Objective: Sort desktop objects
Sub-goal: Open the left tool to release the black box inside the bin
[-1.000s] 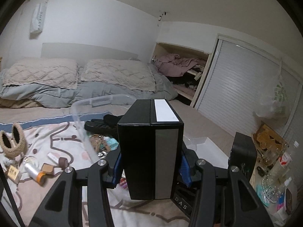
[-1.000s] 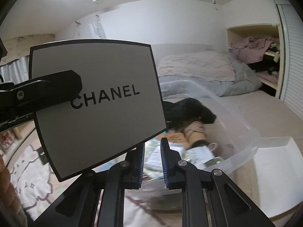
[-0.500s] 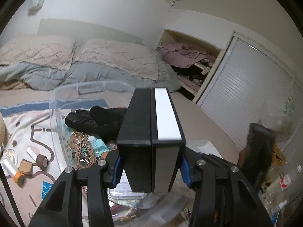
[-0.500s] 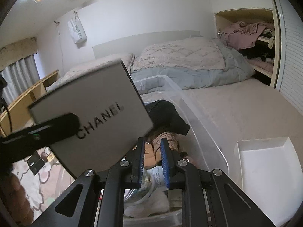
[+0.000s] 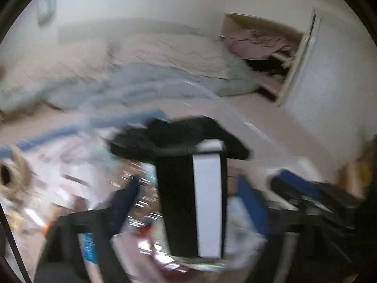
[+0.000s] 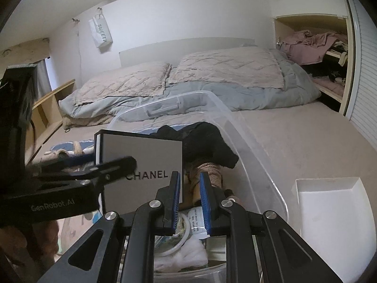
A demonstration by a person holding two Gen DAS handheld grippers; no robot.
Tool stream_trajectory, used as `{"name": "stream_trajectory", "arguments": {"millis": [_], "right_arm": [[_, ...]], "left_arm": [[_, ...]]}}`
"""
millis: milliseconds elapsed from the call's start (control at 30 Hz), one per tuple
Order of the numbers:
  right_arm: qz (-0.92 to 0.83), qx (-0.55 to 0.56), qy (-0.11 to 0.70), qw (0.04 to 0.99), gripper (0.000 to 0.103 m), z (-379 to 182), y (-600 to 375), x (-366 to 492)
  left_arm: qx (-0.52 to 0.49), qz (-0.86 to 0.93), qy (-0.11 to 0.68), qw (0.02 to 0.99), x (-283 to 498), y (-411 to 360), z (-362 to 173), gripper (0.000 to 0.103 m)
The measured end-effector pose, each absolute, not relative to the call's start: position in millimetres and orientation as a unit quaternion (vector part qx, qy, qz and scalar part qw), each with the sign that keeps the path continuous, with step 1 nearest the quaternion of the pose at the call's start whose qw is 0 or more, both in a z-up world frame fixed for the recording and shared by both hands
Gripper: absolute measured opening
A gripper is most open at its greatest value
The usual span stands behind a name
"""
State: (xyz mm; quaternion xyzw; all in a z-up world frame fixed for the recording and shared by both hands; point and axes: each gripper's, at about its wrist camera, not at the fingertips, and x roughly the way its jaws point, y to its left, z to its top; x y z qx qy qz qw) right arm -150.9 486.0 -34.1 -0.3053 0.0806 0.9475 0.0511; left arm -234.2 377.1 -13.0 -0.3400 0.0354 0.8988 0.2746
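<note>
A black and white Chanel box [image 5: 192, 200] [image 6: 141, 162] stands on edge inside the clear plastic bin [image 6: 245, 146], on the clutter there. My left gripper [image 5: 188, 195] is open, its blue-padded fingers [image 5: 128, 195] spread clear of the box on both sides; the view is badly blurred. In the right wrist view the left gripper's finger [image 6: 101, 172] still crosses the box face. My right gripper [image 6: 189, 184] hovers over the near end of the bin with its jaws nearly closed and nothing between them.
The bin holds black cloth [image 6: 207, 141], a rope bundle [image 6: 209, 172], papers and small items. A white tray [image 6: 329, 212] lies right of the bin. The bed with pillows [image 6: 188, 75] is behind. Loose items lie on a patterned mat [image 5: 35, 165] at left.
The left gripper lowered the box into the bin and opened its jaws off it. The right gripper stayed nearly closed over the bin.
</note>
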Motion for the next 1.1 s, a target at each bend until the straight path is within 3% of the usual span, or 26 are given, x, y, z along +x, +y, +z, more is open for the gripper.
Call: {"name": "stream_trajectory", "arguments": {"millis": [167,600,900,933,967,1000,1100], "right_arm": [[0.947,-0.305,0.084,0.05,0.018,-31.3,483.2,-146.8],[0.947,-0.31,0.08,0.033,0.018,-25.6,455.7,-147.3],[0.949,-0.285,0.09,0.101,0.018,-16.2,445.8,-134.8],[0.948,-0.282,0.093,0.113,0.033,-14.9,445.7,-132.0],[0.946,-0.283,0.096,0.122,0.055,-14.1,445.5,-129.5],[0.946,-0.283,0.098,0.126,0.103,-13.8,444.9,-127.7],[0.95,-0.261,0.092,0.142,0.103,-15.6,440.7,-121.1]], "left_arm": [[-0.264,0.935,0.076,0.224,-228.0,361.9,12.6,0.101],[-0.274,0.937,0.022,0.217,-229.8,290.7,12.9,0.101],[-0.263,0.938,0.023,0.225,-217.0,268.5,16.2,0.102],[-0.259,0.938,0.021,0.229,-214.3,265.8,16.7,0.103],[-0.259,0.937,0.021,0.233,-213.2,264.4,16.8,0.103],[-0.262,0.936,0.026,0.235,-211.5,263.2,16.6,0.103],[-0.261,0.936,0.037,0.235,-203.7,258.8,17.3,0.103]]}}
